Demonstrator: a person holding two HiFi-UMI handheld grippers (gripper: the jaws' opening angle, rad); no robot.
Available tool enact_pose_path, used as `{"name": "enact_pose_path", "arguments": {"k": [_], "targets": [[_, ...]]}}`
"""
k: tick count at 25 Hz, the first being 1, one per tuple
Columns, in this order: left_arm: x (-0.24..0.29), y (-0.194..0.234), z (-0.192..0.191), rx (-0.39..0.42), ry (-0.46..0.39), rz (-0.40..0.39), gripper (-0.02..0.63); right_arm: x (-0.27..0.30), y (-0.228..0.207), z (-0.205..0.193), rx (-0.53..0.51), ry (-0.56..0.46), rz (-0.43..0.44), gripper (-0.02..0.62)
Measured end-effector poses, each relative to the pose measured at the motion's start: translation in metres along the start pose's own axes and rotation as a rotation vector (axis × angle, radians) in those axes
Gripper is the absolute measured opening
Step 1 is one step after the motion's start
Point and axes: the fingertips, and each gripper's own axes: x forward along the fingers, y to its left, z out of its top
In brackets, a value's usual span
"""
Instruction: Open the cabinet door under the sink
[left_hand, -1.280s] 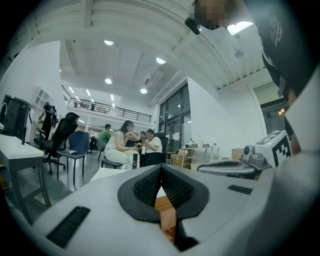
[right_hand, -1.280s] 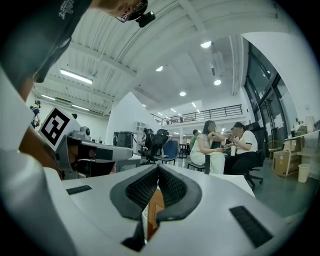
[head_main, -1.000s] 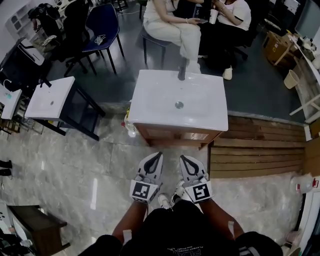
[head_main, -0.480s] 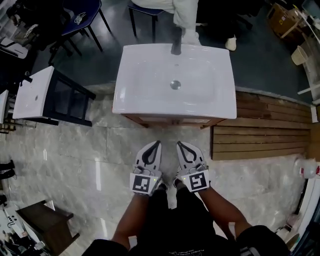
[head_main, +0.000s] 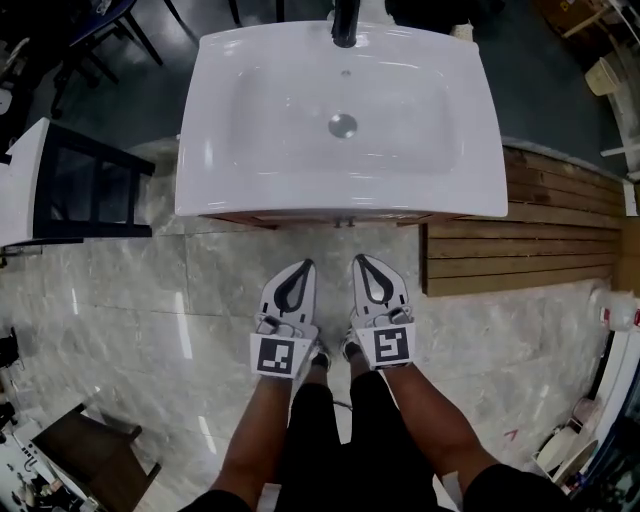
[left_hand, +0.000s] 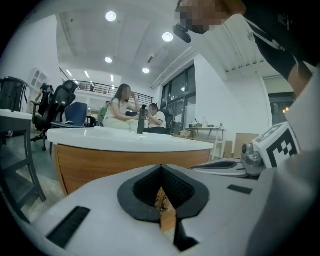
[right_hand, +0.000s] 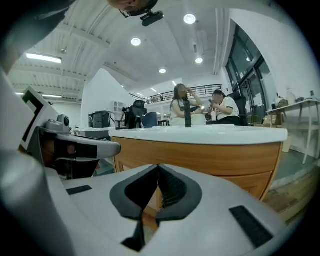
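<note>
Fingers: left gripper (head_main: 303, 268) pressed together, pinching nothing | right gripper (head_main: 362, 262) the same | wooden cabinet (right_hand: 215, 160) sits under the white sink (head_main: 250, 150), ahead of my tips, untouched

Two grippers (head_main: 305, 264) (head_main: 358, 259), one sink (head_main: 205, 150), one cabinet (left_hand: 100, 165)
</note>
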Motion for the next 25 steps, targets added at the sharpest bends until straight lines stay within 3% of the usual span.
{"name": "enact_pose_path", "arguments": {"k": [6,14,17,19,25], "targets": [[0.024,0.038,-0.055,0.023,0.020,0.030,0.023,0.028,-0.005,-0.070,-0.004,0.041,-0.037,0.025],[0.051,0.051,-0.120,0.006,0.035,0.014,0.023,0.067,-0.019,-0.147,-0.024,0.101,-0.069,0.026],[0.058,0.054,-0.138,0.012,0.057,0.006,0.023,0.077,-0.029,-0.164,-0.005,0.113,-0.103,0.035],[0.062,0.058,-0.150,0.015,0.075,0.005,0.023,0.083,-0.032,-0.172,0.004,0.125,-0.116,0.129],[0.062,0.069,-0.168,0.001,0.094,0.020,0.023,0.101,-0.037,-0.191,-0.002,0.155,-0.145,0.130]]}}
